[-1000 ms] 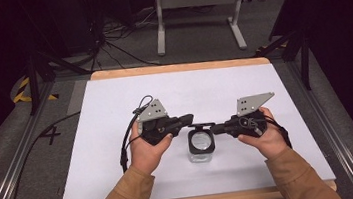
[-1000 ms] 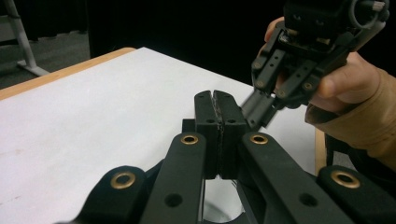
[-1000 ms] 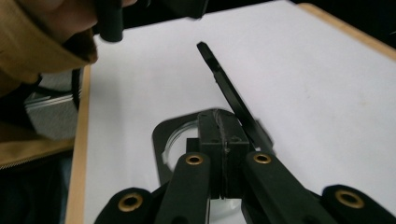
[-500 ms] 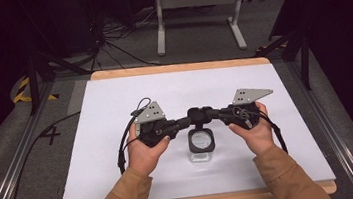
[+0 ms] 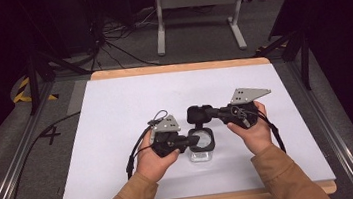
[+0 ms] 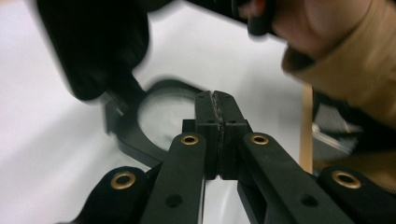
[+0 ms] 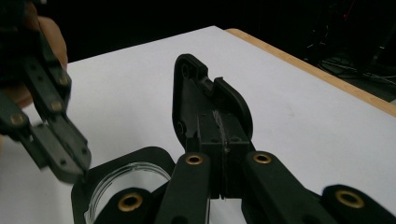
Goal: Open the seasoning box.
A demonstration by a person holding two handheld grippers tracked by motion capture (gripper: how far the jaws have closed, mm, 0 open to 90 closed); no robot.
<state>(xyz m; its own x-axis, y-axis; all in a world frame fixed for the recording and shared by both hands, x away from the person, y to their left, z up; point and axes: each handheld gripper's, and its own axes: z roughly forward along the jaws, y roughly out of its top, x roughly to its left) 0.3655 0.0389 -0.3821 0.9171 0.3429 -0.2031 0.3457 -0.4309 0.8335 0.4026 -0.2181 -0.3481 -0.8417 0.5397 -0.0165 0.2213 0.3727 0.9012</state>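
Black: I count one lid, upright, clamped by the right gripper; one clear jar; the left gripper pinches its collar.

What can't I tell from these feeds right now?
- Contents of the clear container: too small in the high view, blurred in the left gripper view.
- Whether the left gripper touches the black rim: its own jaws cover the spot.
- Lower edge of the black lid: behind the right gripper jaws.
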